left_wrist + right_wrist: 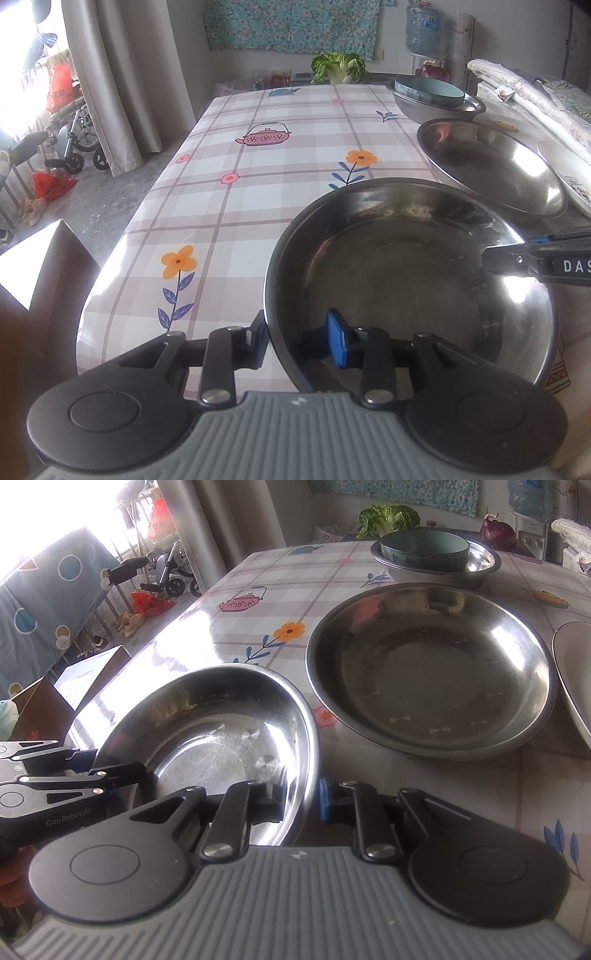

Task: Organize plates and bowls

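A steel bowl (pixel 406 277) (pixel 221 731) is at the near left of the checked tablecloth (pixel 258 192). My left gripper (pixel 299 339) straddles its near rim. One finger is outside the wall, and the blue pad (pixel 338 343) stands inside, apart from the wall, so it is open. My right gripper (pixel 301 801) is shut on the bowl's right rim, one finger inside and one outside. It also shows in the left wrist view as the right gripper (pixel 495 258). The left gripper (pixel 122 775) appears at the bowl's left edge in the right wrist view.
A second wide steel bowl (pixel 432 664) (pixel 491 166) sits just beyond. Farther back, a teal bowl (pixel 424 546) rests in a steel basin (pixel 480 565). A white plate (pixel 572 675) lies at the right edge. A cabbage (pixel 388 517) and a red onion (pixel 496 530) stand behind. The table drops off at the left.
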The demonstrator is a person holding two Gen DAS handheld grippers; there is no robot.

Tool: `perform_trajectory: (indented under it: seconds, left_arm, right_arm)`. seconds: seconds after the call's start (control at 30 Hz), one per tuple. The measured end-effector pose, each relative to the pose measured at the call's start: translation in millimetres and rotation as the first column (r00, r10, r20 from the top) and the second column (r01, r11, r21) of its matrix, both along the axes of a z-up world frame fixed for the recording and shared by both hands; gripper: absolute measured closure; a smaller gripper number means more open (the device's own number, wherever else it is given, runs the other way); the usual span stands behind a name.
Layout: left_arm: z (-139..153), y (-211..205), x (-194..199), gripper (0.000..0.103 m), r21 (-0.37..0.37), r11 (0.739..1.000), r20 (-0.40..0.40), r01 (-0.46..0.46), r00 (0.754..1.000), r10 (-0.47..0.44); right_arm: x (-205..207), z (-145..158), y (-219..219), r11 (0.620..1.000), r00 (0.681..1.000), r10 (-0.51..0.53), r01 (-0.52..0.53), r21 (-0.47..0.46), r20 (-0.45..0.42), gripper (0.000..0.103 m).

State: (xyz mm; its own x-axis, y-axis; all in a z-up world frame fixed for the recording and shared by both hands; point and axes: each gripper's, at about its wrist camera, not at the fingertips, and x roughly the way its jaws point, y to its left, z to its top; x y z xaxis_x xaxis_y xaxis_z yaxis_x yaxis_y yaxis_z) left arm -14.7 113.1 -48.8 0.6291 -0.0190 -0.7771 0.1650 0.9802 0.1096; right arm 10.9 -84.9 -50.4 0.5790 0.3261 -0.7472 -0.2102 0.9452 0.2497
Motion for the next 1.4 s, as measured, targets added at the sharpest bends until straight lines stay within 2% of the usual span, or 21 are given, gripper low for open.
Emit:
perform_trajectory:
  seconds: [0.4,1.4]
  left_arm:
    - [1.5,-5.7,8.4,0.065,0.010,0.999,-0.014,-0.034,0.999,0.034]
    - [6.0,-4.1,3.5,0.065,0.007,0.999,-0.001,-0.049,0.999,0.049]
  right_arm:
    - [-4.5,0.2,5.2,0.999,1.000,0.007,-0.006,-0.033,0.013,0.085]
    - [-3.2,-1.4,5.4,1.000,1.000,-0.001,0.001,-0.015,0.004,0.084]
